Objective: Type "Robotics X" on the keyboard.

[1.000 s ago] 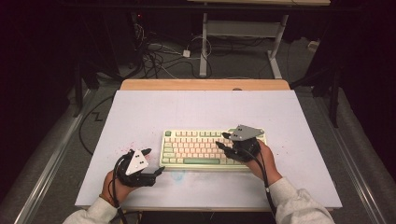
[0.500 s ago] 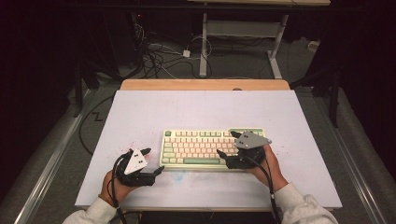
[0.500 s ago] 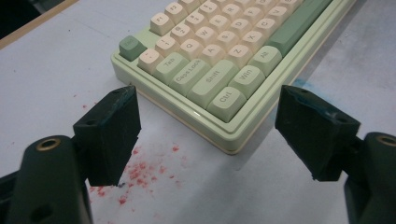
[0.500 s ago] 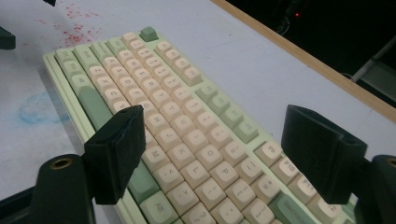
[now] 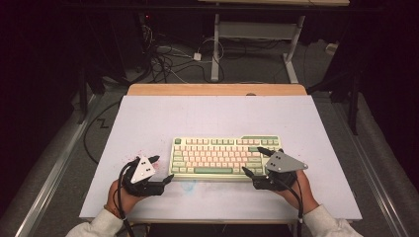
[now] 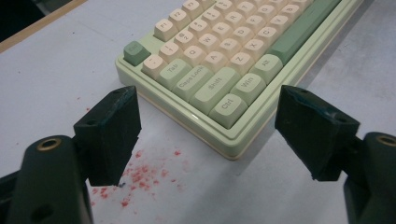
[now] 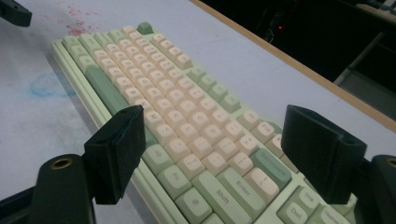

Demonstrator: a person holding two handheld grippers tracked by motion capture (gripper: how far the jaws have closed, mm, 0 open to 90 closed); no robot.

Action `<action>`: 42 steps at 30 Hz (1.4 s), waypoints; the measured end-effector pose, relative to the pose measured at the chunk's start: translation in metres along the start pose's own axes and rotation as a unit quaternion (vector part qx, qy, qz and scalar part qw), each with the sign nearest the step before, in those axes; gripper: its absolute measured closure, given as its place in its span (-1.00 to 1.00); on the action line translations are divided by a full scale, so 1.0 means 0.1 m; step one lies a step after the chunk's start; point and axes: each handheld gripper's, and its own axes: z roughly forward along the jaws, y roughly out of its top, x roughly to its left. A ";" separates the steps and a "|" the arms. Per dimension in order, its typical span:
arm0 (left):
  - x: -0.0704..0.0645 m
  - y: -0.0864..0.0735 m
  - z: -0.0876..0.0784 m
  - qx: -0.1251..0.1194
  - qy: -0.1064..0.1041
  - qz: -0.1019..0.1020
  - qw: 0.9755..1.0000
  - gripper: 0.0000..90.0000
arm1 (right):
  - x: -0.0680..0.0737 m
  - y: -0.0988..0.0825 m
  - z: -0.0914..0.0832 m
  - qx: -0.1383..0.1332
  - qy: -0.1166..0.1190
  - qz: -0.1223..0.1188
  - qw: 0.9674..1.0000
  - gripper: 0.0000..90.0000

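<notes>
At opposite ends of pale green and cream plastic keyboard [image 5: 226, 157]: left gripper [image 5: 161, 170] jaws spread, empty; right gripper [image 5: 257, 161] jaws just opened wide, straddling its right end, not gripping.

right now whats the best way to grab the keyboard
Take the keyboard by its two short ends, one gripper per end, coming in level from each side. It lies flat and is long and low, so the ends give straight walls to pinch. The left gripper and right gripper already stand open there.

Green-and-cream keyboard [image 5: 225, 157], black claws
</notes>
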 end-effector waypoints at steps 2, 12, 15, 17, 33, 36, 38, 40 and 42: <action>0.00 0.01 0.00 -0.003 -0.003 -0.004 1.000 -0.52 | 0.00 -0.05 -0.04 0.002 -0.002 -0.002 1.000 -0.49; -0.05 0.12 0.06 0.003 -0.018 -0.004 1.000 -0.41 | 0.01 -0.17 -0.17 -0.001 -0.021 0.000 1.000 -0.49; -0.06 0.16 0.08 -0.005 -0.026 -0.001 1.000 -0.32 | 0.02 -0.22 -0.22 0.006 -0.032 -0.005 0.999 -0.49; -0.07 0.19 0.10 -0.008 -0.038 -0.002 0.999 -0.25 | 0.02 -0.23 -0.23 0.008 -0.033 -0.005 0.999 -0.49; -0.12 0.56 0.29 0.023 -0.102 0.017 0.994 0.93 | 0.02 -0.31 -0.31 0.017 -0.049 -0.004 0.999 -0.49; -0.15 0.64 0.36 0.033 -0.108 0.026 0.993 0.94 | 0.02 -0.31 -0.30 0.016 -0.049 -0.005 0.999 -0.49; -0.18 0.68 0.42 0.042 -0.115 0.031 0.992 0.94 | 0.02 -0.32 -0.29 0.019 -0.048 -0.005 0.999 -0.49; -0.21 0.71 0.47 0.047 -0.118 0.037 0.991 0.95 | 0.01 -0.32 -0.27 0.021 -0.047 -0.005 0.999 -0.49; -0.24 0.76 0.52 0.051 -0.121 0.040 0.990 0.95 | 0.01 -0.33 -0.27 0.020 -0.048 -0.004 0.999 -0.49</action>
